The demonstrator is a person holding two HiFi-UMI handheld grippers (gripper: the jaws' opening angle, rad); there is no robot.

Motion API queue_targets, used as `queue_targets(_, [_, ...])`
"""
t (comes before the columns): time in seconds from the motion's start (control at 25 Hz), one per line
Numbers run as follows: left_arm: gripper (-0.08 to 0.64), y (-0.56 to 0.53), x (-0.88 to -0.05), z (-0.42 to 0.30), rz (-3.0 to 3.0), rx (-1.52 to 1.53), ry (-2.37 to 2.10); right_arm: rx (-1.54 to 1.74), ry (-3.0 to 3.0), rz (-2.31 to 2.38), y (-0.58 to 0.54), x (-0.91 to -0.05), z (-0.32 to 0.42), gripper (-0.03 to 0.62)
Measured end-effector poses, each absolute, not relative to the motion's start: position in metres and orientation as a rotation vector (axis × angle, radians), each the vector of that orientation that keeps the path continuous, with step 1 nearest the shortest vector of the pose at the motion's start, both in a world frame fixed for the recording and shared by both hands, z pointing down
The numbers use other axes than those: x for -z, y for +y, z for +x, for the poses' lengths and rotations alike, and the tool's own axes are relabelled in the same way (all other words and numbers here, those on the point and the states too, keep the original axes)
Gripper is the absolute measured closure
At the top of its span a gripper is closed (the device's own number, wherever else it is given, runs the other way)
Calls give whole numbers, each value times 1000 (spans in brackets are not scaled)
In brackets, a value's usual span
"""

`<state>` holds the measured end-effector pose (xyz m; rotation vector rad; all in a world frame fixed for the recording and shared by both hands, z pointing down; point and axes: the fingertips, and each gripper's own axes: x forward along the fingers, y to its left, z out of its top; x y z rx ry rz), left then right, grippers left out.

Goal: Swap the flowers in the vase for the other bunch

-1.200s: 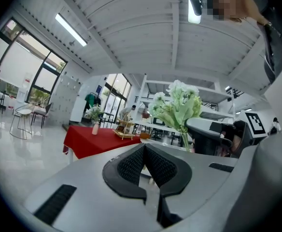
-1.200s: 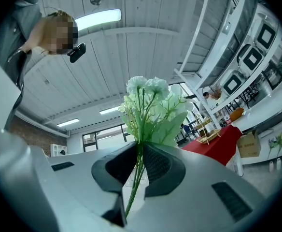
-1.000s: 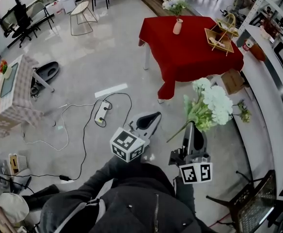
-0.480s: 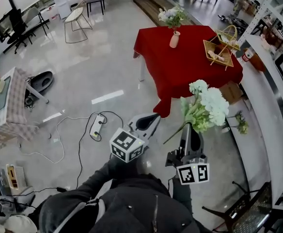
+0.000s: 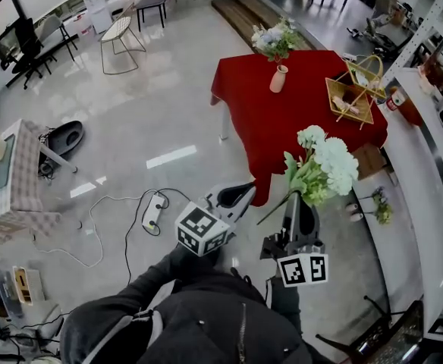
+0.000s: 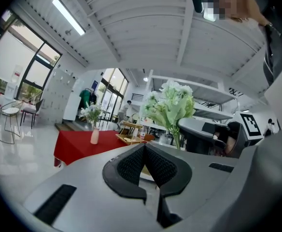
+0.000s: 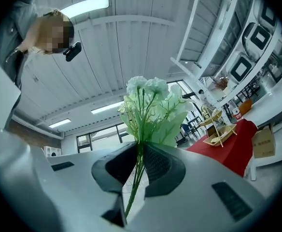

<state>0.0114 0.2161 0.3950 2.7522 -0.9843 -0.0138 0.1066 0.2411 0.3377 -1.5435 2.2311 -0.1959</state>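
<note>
Red cloth covers the surface (image 5: 297, 120), which stands well ahead across the pale floor (image 5: 130, 112). Nearer the camera, the right hand-held gripper (image 5: 298, 200) is clamped narrow on the green stems of the replacement bunch (image 5: 324, 169), whose white heads stand above the jaws. The left hand-held gripper (image 5: 239, 193) is fully closed, with nothing between its pads. Toward the far side of the red surface, the old flowers (image 5: 273, 39) stand in the small pink vase (image 5: 279, 80). As I judge it, only picking up the new bunch is done. Reaching the surface, pulling the old flowers out and setting the white bunch in the vase all remain.
</note>
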Motion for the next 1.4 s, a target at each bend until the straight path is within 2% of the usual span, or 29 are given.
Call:
queue_targets(0.64, [551, 108, -395, -20, 2741, 50, -929, 182, 2178, -1640, 147, -341, 88, 552])
queue_targets(1.4, [551, 79, -407, -38, 2708, 15, -902, 210, 2150, -1678, 99, -350, 86, 552])
